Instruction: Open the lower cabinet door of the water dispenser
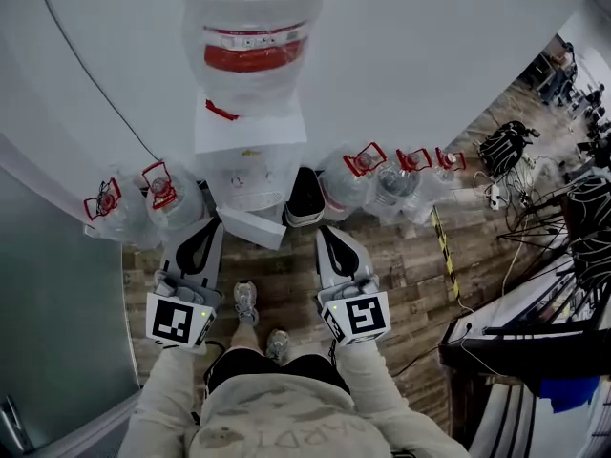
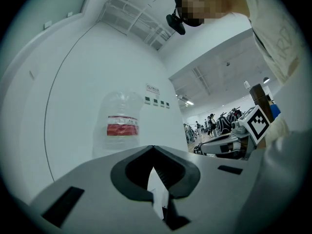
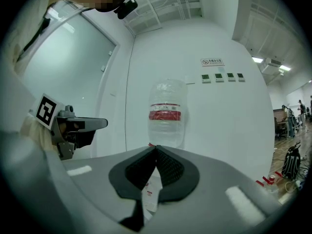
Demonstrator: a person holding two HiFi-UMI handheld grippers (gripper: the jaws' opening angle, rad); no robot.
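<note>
Though probably light and free on its hinges, best treated as a thin, stiff panel with a smooth, slippery face: lower cabinet door (image 1: 250, 225); likely wants a hook or pinch at the free edge rather than a push on the flat; gentle pull advised, given the big bottle (image 1: 250, 36) riding on top of the water dispenser (image 1: 250, 151). Plain white, low on the dispenser's front, against the wall; seemingly already angled outward toward the person, how far unclear. Left claw (image 1: 212, 224) and right claw (image 1: 325, 234) both closed, gripping nothing, hovering near the dispenser's front, one to each side.
</note>
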